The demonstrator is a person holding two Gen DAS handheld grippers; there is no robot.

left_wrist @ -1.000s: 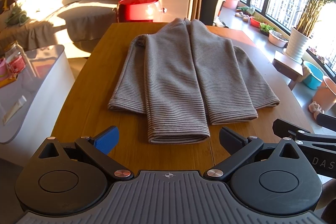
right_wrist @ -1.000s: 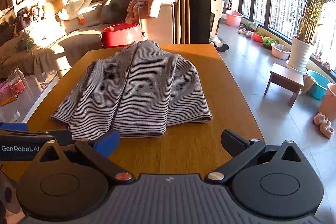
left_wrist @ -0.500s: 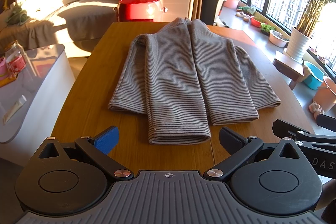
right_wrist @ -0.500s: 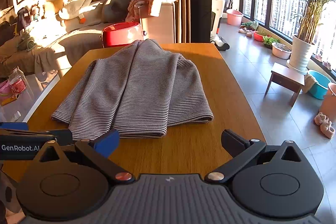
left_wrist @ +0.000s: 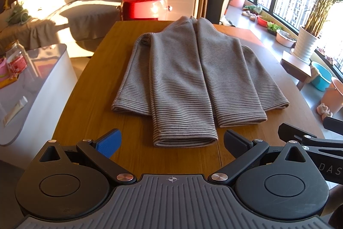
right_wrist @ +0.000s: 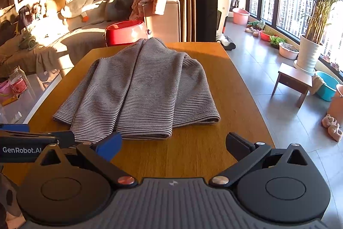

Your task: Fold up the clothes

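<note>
A grey striped sweater lies flat on the wooden table, both sides folded lengthwise toward the middle, its hem toward me. In the right wrist view the same sweater fills the table's middle. My left gripper hovers open just short of the near hem, nothing between its fingers. My right gripper is open too, over bare wood in front of the hem's right part. Each gripper shows at the edge of the other's view: the right gripper, the left gripper.
A red basin stands just beyond the table's far end, before a sofa with cushions and clothes. A white side table with jars sits to the left. To the right are a low stool, tubs and a potted plant.
Both grippers have crept slightly forward toward the sweater's hem. The sweater has not moved, and both grippers stay open.
</note>
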